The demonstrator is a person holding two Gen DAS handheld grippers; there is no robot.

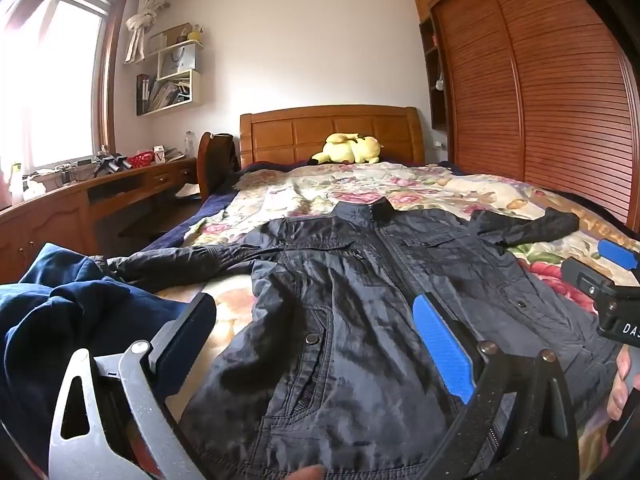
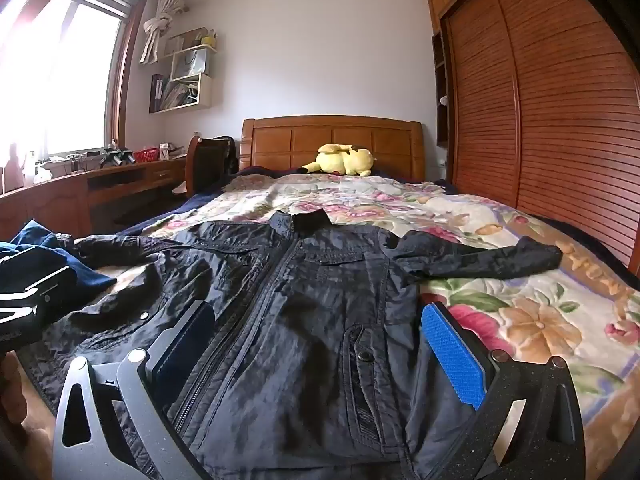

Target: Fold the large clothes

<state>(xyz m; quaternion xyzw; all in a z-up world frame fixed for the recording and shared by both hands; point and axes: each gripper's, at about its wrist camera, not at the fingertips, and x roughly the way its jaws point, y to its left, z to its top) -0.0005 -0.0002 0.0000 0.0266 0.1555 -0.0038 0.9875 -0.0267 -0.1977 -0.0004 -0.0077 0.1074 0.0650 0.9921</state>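
At lower left of your left wrist view a blue garment (image 1: 60,312) lies bunched; your left gripper (image 1: 312,340) hangs with fingers wide, empty. Centre frame, the dark jacket (image 2: 320,300) lies spread on the bed (image 2: 520,320). Your right gripper (image 2: 320,344) also gapes, holding nothing.

Jacket (image 1: 360,300) hem: cut off below the left gripper (image 1: 316,344) by the frame edge | blue garment (image 1: 60,320), left of that gripper: partly hidden behind its finger | shelf contents (image 2: 180,92), far ahead of the right gripper (image 2: 320,356): too small to identify
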